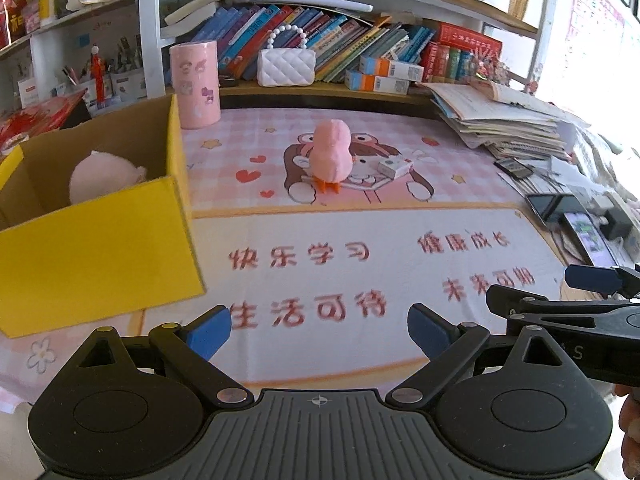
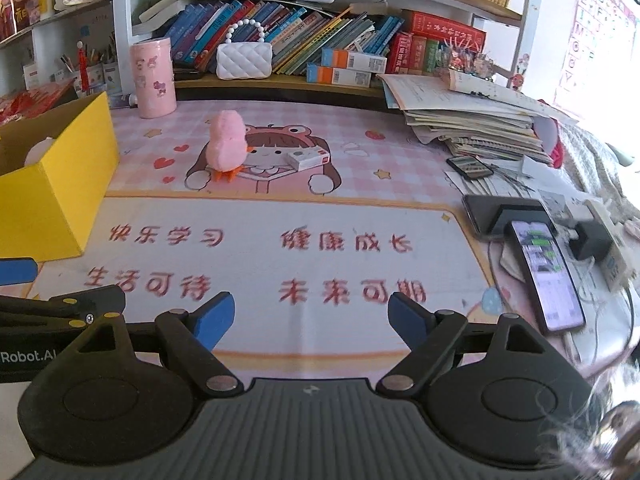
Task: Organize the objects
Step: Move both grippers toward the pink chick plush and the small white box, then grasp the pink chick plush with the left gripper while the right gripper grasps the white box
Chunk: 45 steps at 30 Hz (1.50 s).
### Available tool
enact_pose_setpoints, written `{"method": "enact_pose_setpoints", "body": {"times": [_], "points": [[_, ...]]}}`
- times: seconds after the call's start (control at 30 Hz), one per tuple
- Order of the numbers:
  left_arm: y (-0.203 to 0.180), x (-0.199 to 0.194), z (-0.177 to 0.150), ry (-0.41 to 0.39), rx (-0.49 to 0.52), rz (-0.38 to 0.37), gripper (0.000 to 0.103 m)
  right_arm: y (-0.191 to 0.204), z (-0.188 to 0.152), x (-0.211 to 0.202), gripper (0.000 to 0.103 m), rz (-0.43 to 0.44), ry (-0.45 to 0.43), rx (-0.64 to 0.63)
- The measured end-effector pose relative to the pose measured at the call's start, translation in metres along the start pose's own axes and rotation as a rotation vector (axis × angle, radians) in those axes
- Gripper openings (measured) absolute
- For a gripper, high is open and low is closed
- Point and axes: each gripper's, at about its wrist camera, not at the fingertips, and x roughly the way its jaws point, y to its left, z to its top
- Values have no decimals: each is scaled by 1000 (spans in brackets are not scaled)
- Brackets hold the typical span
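A pink plush chick [image 1: 331, 155] with orange feet stands upright mid-desk on the pink mat; it also shows in the right wrist view [image 2: 226, 146]. A small white box [image 1: 395, 167] lies just right of it, seen too in the right wrist view [image 2: 308, 159]. A yellow cardboard box [image 1: 100, 248] at the left holds a pale pink plush [image 1: 105, 176]; the box also shows in the right wrist view [image 2: 56, 184]. My left gripper [image 1: 320, 334] is open and empty near the front edge. My right gripper [image 2: 311, 318] is open and empty beside it.
A pink cylinder holder [image 1: 196, 84] and white quilted purse [image 1: 286, 66] stand at the back by the bookshelf. A paper stack [image 2: 472, 120], phones [image 2: 548, 276] and chargers crowd the right side. The right gripper's fingers [image 1: 592, 280] show at the left view's right edge.
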Motion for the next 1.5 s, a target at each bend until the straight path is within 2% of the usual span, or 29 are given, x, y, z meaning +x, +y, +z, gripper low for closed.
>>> {"method": "enact_pose_setpoints", "body": {"times": [0.23,0.47,0.67,0.8,1.03,1.4,1.47,1.5], "points": [[-20,22,26,-22,-31,44,95,-31,26,32,79,67,1,-18],[-35,46,57,-61,-34,97,93,-53,56,68,75,156,-33,-33],[-39,75,80,-97,-31,158,92,-59,84,108,73,210,-80,-115],[-42,96,90,-79,-20,183,88,-62,99,134,71,248,-109,-187],[-45,121,105,-82,-47,193,88,-61,122,190,70,323,-76,-221],[-42,143,124,-78,-86,229,88,-53,139,252,70,363,-27,-229],[-42,147,126,-75,-85,228,88,-53,140,258,68,371,-17,-229],[-42,149,127,-71,-85,229,88,-53,140,261,61,378,-13,-226]]}}
